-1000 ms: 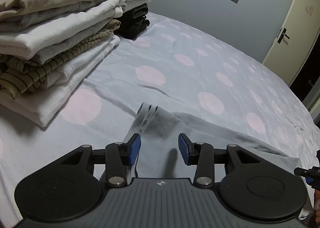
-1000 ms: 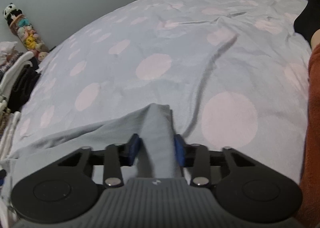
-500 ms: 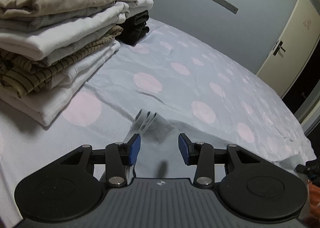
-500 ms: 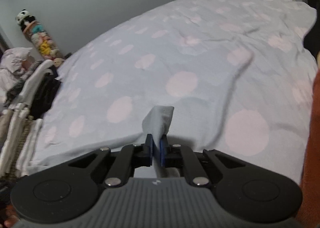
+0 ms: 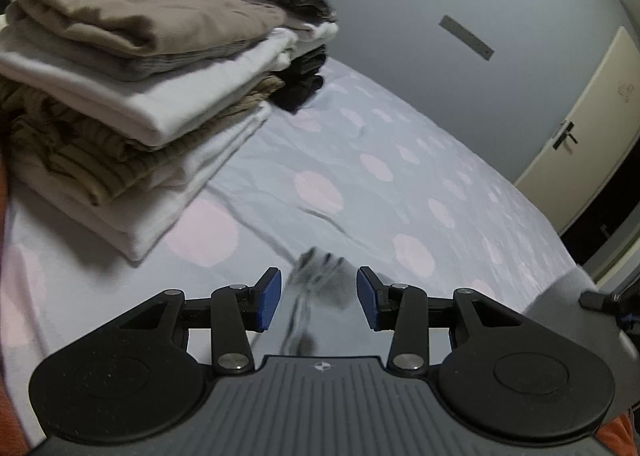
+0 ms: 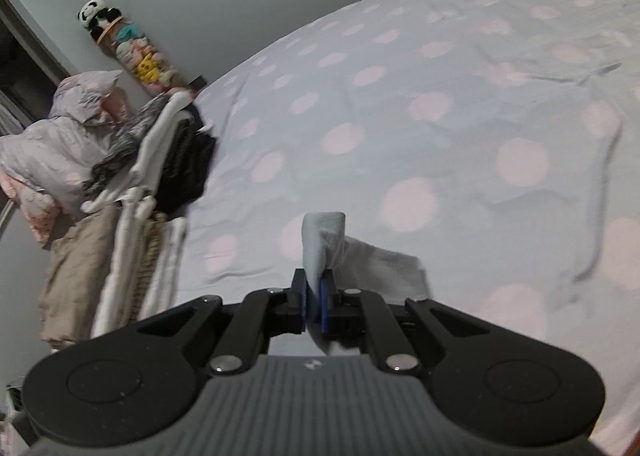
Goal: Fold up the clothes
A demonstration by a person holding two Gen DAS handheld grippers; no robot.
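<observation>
A light grey garment point(image 6: 324, 240) lies on the dotted bed sheet point(image 6: 440, 104). My right gripper point(image 6: 316, 284) is shut on a corner of it, and this corner stands up above the pads, lifted off the bed, with a flap trailing to the right. In the left wrist view the garment's ribbed end point(image 5: 320, 280) shows blurred between the blue pads of my left gripper point(image 5: 318, 298). That gripper stands open, and I see neither pad pressing on the cloth. The garment stretches off to the right edge point(image 5: 568, 288) of that view.
A tall stack of folded clothes point(image 5: 140, 96) stands on the bed at the left, also seen sideways point(image 6: 132, 256) in the right wrist view. Dark folded items point(image 5: 300, 88) sit behind it. A pillow point(image 6: 52, 144) and plush toys point(image 6: 128, 44) are by the wall. A door point(image 5: 592, 128) is at the far right.
My right gripper closed on the garment's corner and rose with it off the bed. My left gripper shifted a little upward and stayed open, with the cloth end between its pads now blurred.
</observation>
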